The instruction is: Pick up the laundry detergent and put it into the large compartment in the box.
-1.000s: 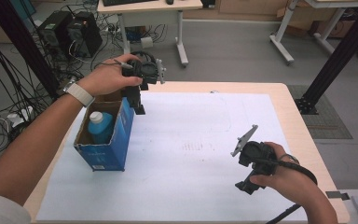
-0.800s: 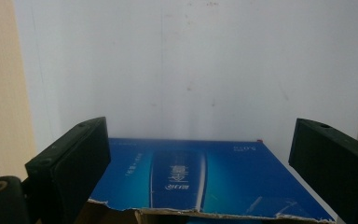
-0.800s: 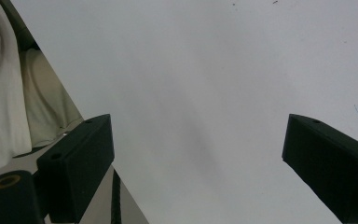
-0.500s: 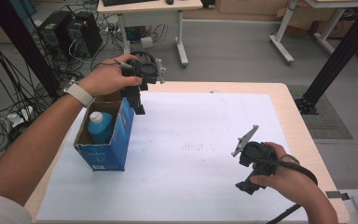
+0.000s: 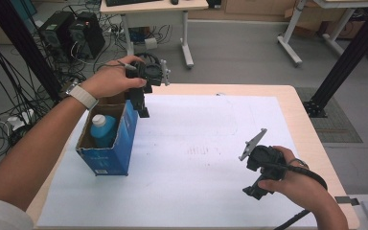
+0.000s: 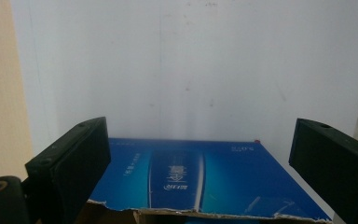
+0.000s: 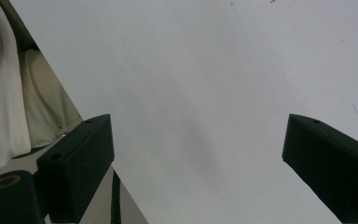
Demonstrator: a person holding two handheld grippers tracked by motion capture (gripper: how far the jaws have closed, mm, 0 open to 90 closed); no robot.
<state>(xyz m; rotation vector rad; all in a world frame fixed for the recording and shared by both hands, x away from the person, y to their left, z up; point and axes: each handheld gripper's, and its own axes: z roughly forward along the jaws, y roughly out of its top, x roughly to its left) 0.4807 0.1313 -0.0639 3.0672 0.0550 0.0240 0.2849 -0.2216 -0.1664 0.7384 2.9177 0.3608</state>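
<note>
An open-topped blue cardboard box [image 5: 117, 146] stands on the left of the white sheet, and a blue bottle [image 5: 103, 129] with a lighter cap stands inside it. My left gripper [image 5: 143, 111] hangs jaws-down at the box's far right corner, just above its rim. In the left gripper view that gripper [image 6: 200, 149] is wide open, with the box's printed blue side [image 6: 191, 179] and torn rim below the gap. My right gripper [image 5: 255, 190] is held low at the front right, away from the box. In its own view the right gripper [image 7: 196, 144] is open over bare paper.
White paper [image 5: 206, 143] covers most of the wooden table [image 5: 299, 115]. The table's near edge and the person's white clothing [image 7: 2, 107] lie at the left of the right gripper view. Beyond the table are computer towers [image 5: 72, 33], cables and desk legs on the floor.
</note>
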